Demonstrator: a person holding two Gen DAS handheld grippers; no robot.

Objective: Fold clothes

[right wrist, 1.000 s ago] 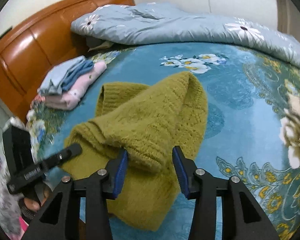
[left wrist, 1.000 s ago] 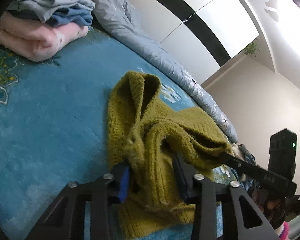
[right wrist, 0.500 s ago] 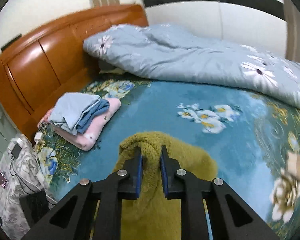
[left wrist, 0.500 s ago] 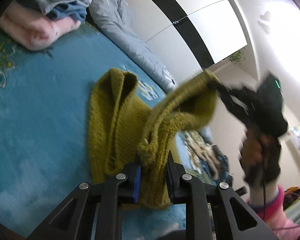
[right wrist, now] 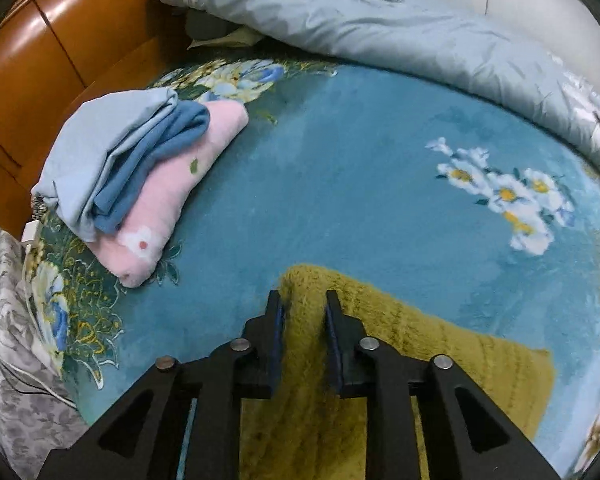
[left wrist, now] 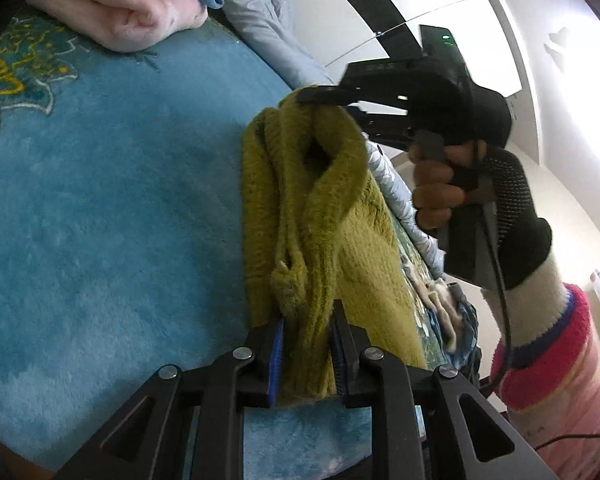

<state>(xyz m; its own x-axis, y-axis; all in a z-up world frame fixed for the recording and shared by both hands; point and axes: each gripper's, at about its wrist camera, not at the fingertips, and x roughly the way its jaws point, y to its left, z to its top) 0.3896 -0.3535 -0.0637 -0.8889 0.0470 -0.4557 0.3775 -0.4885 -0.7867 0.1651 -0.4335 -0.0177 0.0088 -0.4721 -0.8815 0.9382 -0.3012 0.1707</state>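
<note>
My left gripper (left wrist: 306, 344) is clenched on a bunched fold of the olive-green knit sweater (left wrist: 320, 216), blue-lined pads pressed into the wool on both sides. My right gripper (right wrist: 303, 320) likewise pinches a ridge of the same sweater (right wrist: 400, 332); seen from the left wrist, its black fingers (left wrist: 324, 96) hold the far end of the garment raised above the bed.

The sweater hangs stretched between the two grips. Its lower part lies on the blue floral blanket (right wrist: 360, 184). Knit doubled along its length, thick rolled edge facing up.

My right hand (left wrist: 440, 184), in a dark fingerless knit glove, wraps the gripper handle; pink and white fuzzy sleeve behind it, cable trailing down.

Stack of folded clothes (right wrist: 140, 176) near the wooden headboard (right wrist: 48, 40), well apart from the sweater: pale blue and darker blue pieces on top of a pink one. Grey-blue daisy-print quilt (right wrist: 360, 12) bunched along the far edge of the bed.
</note>
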